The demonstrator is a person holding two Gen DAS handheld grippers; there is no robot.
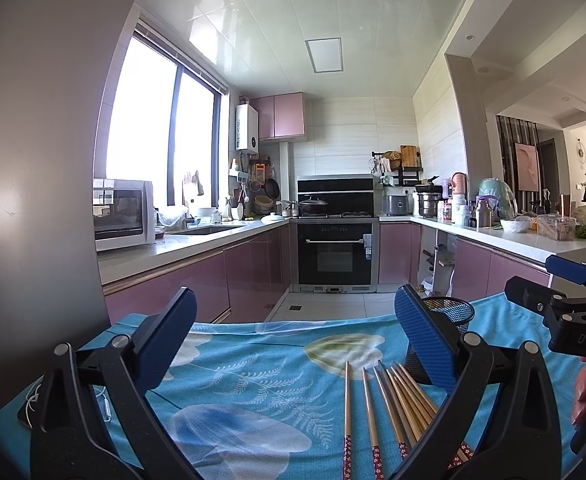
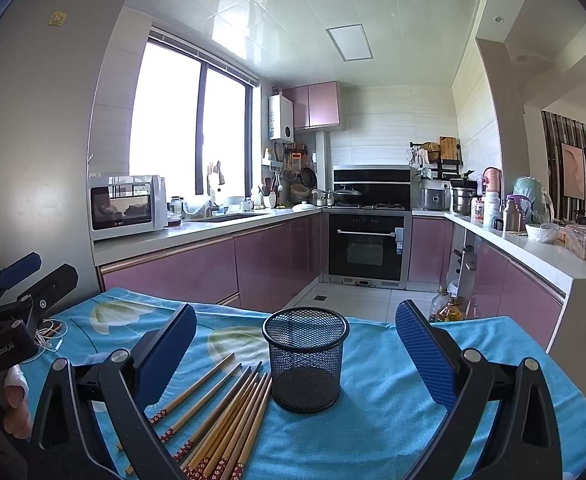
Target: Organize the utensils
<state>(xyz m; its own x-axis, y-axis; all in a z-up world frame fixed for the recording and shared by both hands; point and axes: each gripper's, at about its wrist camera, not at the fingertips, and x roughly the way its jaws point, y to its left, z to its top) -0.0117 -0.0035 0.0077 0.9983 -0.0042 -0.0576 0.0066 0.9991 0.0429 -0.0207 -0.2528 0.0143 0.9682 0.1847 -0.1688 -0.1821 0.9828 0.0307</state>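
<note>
Tongs [image 2: 296, 344] gaping, bamboo chopsticks [image 2: 229, 412], mesh cup [image 2: 305, 360]

Daylight poured through a tall window [image 2: 189, 120] onto white counters [image 2: 197, 228] and pink cabinets [image 2: 173, 272]. A black oven [image 2: 367, 246] stood at the far wall; a grey panel [image 2: 33, 120], perhaps a fridge, rose at left.

— What do the grippers look like?
— Left gripper [image 1: 295, 338]: black angular arms, silver pivot screws, blue textured pads [image 1: 425, 338]. Right gripper [image 2: 295, 350]: the same build.
— Any markings?
— White lettering "GenRobot.AI" on the left one's black body, "DAS" on the right one's
</note>
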